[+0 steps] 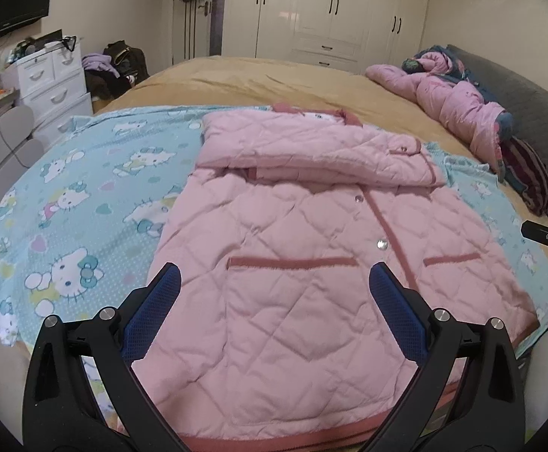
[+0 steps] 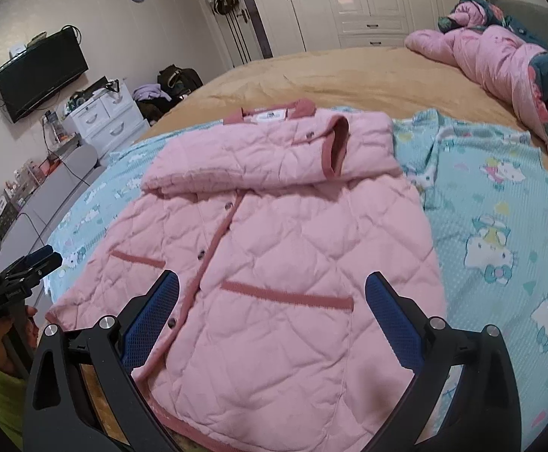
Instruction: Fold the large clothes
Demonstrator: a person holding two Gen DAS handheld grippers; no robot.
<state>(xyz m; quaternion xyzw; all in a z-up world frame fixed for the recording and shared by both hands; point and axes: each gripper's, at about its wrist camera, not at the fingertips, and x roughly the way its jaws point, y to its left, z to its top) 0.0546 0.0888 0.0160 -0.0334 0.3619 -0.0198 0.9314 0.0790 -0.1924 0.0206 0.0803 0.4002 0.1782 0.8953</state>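
Both claws, left claw (image 1: 274,290) and right claw (image 2: 272,297), gape wide above pink jacket (image 1: 311,226), holding nothing.

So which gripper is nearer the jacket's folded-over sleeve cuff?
Right, probably. The right gripper hangs over the hem, cuff almost straight ahead; the left gripper sits across the hem.
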